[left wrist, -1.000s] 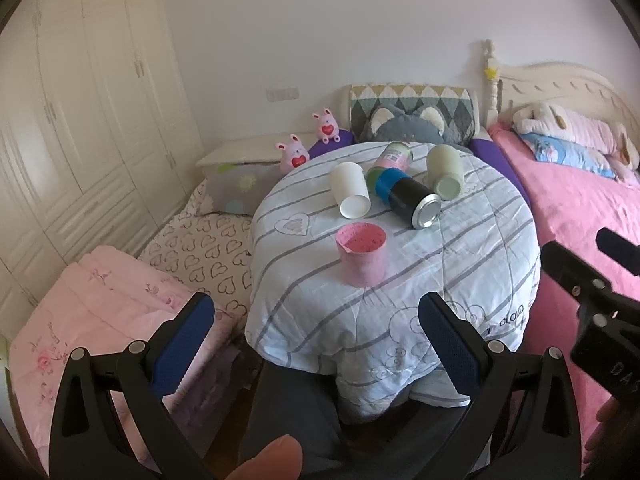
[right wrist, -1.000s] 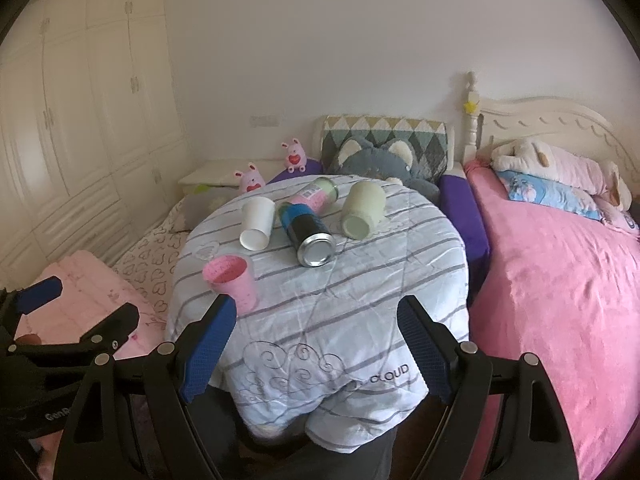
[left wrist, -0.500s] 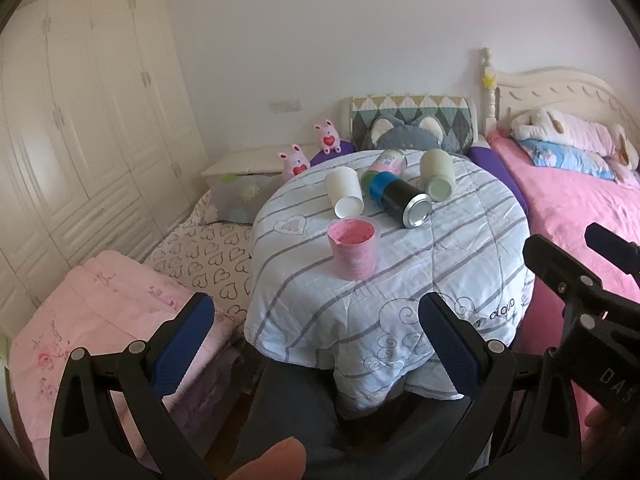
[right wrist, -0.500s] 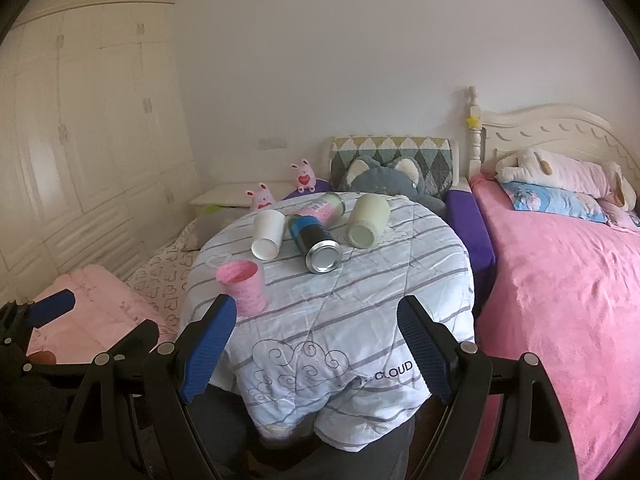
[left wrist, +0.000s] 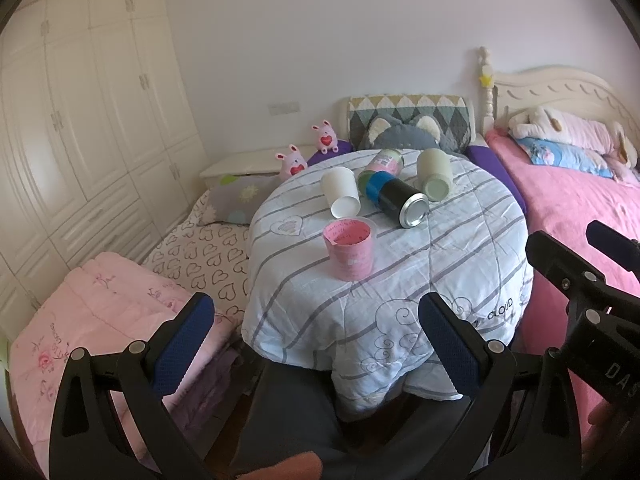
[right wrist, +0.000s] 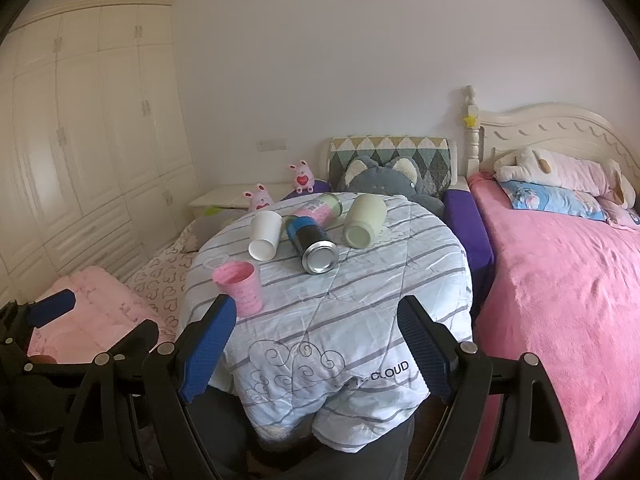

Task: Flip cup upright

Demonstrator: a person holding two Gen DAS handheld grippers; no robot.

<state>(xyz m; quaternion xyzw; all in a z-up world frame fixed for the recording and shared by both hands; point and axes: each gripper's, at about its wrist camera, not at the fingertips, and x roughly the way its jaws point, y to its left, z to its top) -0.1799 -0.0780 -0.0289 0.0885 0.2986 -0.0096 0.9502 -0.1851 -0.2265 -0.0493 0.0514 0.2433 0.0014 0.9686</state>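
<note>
A pink cup (left wrist: 351, 249) stands upright near the front of the round quilt-covered table (left wrist: 460, 256); it also shows in the right wrist view (right wrist: 239, 287). Behind it lie on their sides a white cup (left wrist: 340, 196) (right wrist: 265, 234), a black and blue can (left wrist: 396, 198) (right wrist: 311, 243), a pink and green tumbler (left wrist: 382, 165) (right wrist: 318, 209) and a pale green cup (left wrist: 434, 174) (right wrist: 365, 221). My left gripper (left wrist: 316, 344) is open and empty, well short of the table. My right gripper (right wrist: 316, 346) is open and empty, also short of the table.
A pink bed (right wrist: 560, 280) with pillows and plush toys lies to the right. Folded pink bedding (left wrist: 92, 320) and a heart-print mattress (left wrist: 200, 256) lie to the left. White wardrobes (left wrist: 80, 120) line the left wall. A grey cat cushion (right wrist: 380, 176) sits behind the table.
Both grippers have pulled back and risen away from the table, so the cups look smaller and farther. The cups have not moved. Both grippers stay open.
</note>
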